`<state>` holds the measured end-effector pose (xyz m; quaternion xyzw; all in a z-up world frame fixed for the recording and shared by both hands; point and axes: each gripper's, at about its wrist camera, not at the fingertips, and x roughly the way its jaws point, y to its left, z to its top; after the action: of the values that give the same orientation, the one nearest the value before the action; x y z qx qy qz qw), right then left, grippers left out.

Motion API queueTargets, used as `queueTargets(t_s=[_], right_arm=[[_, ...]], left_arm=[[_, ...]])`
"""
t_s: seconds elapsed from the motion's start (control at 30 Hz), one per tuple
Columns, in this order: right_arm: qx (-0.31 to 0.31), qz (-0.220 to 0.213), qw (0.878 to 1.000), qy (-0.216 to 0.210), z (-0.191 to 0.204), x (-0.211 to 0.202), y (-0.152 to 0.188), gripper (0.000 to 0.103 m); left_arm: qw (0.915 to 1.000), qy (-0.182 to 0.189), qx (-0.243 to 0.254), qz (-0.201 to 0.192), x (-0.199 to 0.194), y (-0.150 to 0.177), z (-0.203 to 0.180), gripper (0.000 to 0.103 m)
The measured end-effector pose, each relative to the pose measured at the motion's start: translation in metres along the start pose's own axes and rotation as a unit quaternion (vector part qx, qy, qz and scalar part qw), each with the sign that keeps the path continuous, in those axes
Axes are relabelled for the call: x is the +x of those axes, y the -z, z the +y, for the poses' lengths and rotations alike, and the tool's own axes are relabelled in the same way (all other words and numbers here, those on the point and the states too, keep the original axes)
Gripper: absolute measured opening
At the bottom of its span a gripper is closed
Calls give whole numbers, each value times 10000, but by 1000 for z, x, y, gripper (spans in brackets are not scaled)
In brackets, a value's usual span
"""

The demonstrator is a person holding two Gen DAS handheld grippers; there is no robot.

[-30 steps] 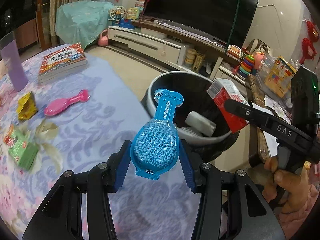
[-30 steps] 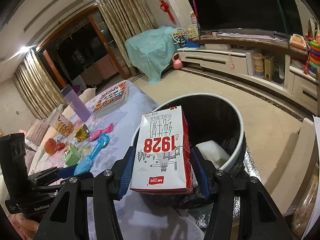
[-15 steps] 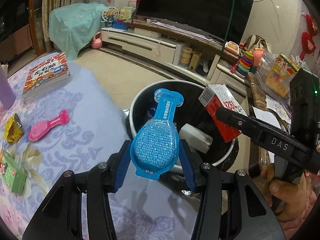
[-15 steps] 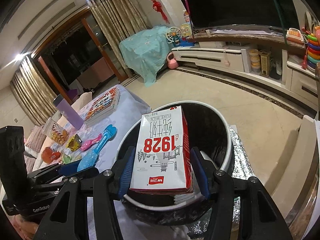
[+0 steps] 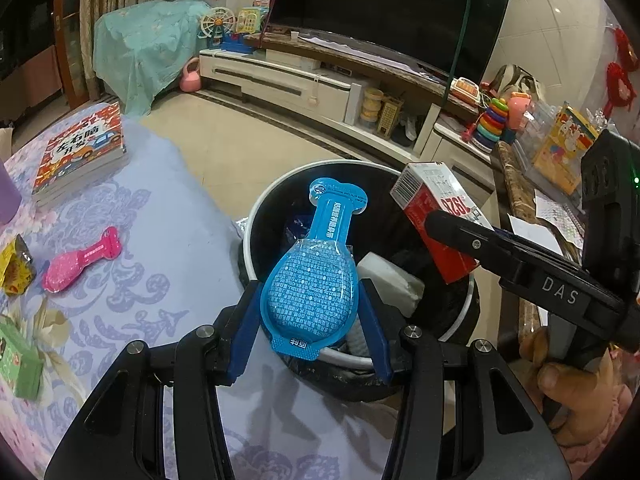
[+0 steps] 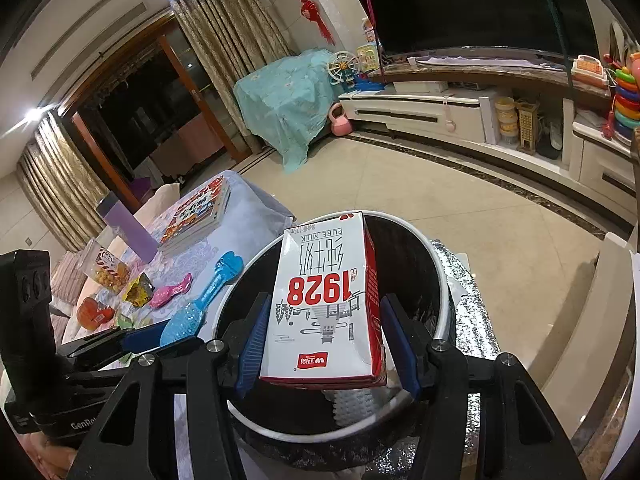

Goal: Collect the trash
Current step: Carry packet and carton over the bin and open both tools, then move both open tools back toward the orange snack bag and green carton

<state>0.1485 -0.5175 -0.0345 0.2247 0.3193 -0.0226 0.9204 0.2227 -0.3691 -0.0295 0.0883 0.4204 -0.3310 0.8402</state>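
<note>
Bin contents mostly screened; edges clip several items.

Blue sachet (image 5: 310, 280) and milk carton (image 6: 326, 308) cover much of the bin (image 5: 256, 216) interior; a white lump (image 5: 390, 280) there can't be identified. Green box (image 5: 18, 360) and purple bottle (image 5: 8, 200) cut by left edge. Sachet print too small to read.

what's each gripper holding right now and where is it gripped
Left gripper: blue packet, pinched at the sides of its round end. Right gripper: milk carton, clamped across its lower sides.
</note>
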Motion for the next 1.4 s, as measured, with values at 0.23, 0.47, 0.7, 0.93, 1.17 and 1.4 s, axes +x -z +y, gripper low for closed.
queueTargets(t_s=[0.23, 0.47, 0.7, 0.93, 1.17, 1.4], right_arm=[[40, 58, 10000, 69, -2, 5, -5, 59], [113, -65, 9999, 31, 1, -7, 0, 63], [-31, -167, 9997, -166, 30, -18, 12, 74], [-177, -26, 9984, -530, 70, -14, 39, 82], [-386, 166, 9956, -835, 115, -6, 63, 84], [-642, 414, 9910, -1098, 160, 9, 85, 85]], left_arm=[[10000, -26, -37, -11, -2, 4, 3, 68], [9997, -64, -254, -25, -14, 23, 17, 71], [9978, -187, -632, -76, -39, 55, 47, 72], [9919, -376, -1205, -108, -69, 95, 98, 72], [9843, -687, -1617, -192, -100, 131, 139, 73], [9746, -1006, -1979, -303, -124, 162, 182, 73]])
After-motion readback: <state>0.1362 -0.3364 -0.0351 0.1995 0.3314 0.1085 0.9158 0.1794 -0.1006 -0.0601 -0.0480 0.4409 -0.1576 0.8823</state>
